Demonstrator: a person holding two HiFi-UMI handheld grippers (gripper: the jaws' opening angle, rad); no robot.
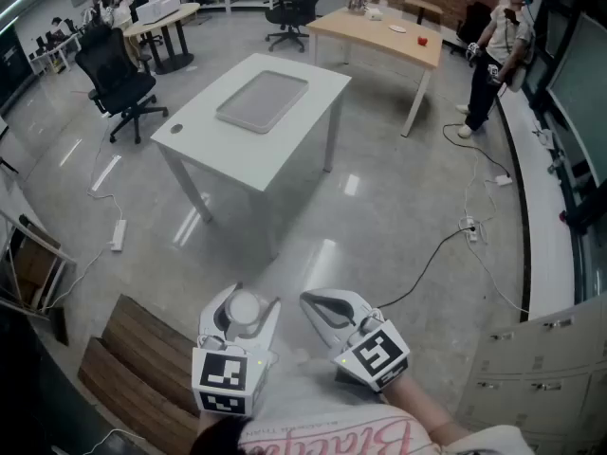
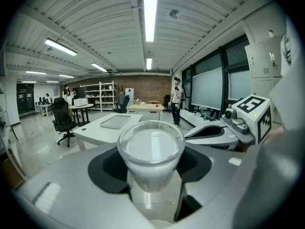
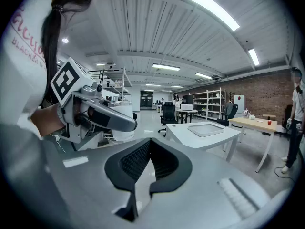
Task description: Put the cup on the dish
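A translucent white cup [image 2: 151, 149] stands upright between the jaws of my left gripper [image 2: 151, 175], which is shut on it. In the head view the cup [image 1: 244, 308] and left gripper [image 1: 242, 318] are low in the picture, above the floor and well short of the table. A flat grey dish [image 1: 263, 100] lies on the white table [image 1: 204, 126] ahead; in the left gripper view the dish [image 2: 116, 121] sits beyond the cup's rim. My right gripper [image 1: 322, 303] is held beside the left one, shut with nothing in it; its pads [image 3: 136, 163] meet at the tip.
A black office chair [image 1: 121, 79] stands left of the white table. A wooden table [image 1: 379, 34] with a small red object is behind it, and a person [image 1: 495, 50] stands at the far right. Cables [image 1: 455, 240] run over the floor. Wooden steps [image 1: 133, 358] are at lower left.
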